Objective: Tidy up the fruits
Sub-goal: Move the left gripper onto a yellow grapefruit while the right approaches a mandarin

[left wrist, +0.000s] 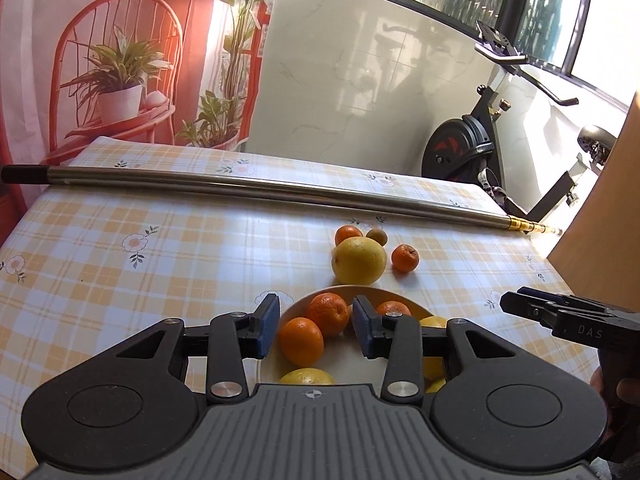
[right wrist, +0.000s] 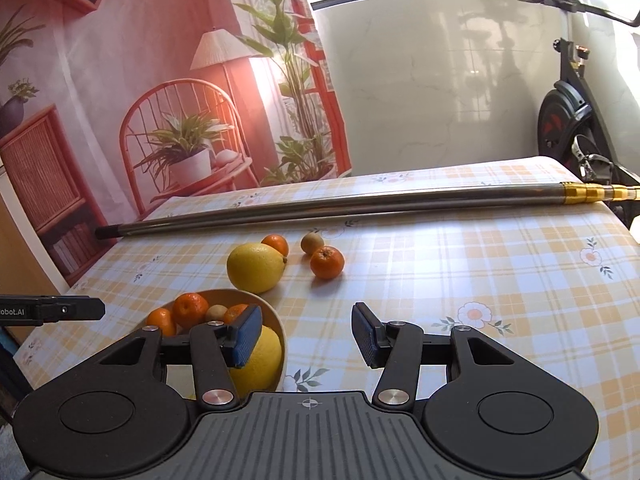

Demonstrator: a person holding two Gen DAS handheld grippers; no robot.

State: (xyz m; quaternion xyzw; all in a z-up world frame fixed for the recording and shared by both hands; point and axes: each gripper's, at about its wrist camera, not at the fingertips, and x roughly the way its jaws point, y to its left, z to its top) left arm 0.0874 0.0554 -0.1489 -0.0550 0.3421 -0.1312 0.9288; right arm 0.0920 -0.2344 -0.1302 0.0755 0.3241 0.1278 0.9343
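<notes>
A cream bowl point(left wrist: 348, 360) holds several tangerines point(left wrist: 301, 341), yellow citrus point(left wrist: 306, 376) and a small kiwi point(right wrist: 216, 313). My left gripper point(left wrist: 316, 326) hovers above it, open, its blue pads pressing on nothing. Beyond the bowl, loose on the tablecloth, lie a big yellow citrus point(left wrist: 359, 261), two tangerines point(left wrist: 405, 258) point(left wrist: 348, 235) and a kiwi point(left wrist: 377, 237). My right gripper point(right wrist: 306, 336) stands open over bare cloth just right of the bowl point(right wrist: 276, 318), nothing between its fingers. The big citrus point(right wrist: 256, 267) and the nearer tangerine point(right wrist: 327, 262) lie ahead of it.
A long metal pole point(left wrist: 280, 192) lies across the table behind the fruit. An exercise bike point(left wrist: 472, 148) stands past the far right edge, and a wooden panel point(left wrist: 600, 208) rises at the right. A printed backdrop hangs behind the table.
</notes>
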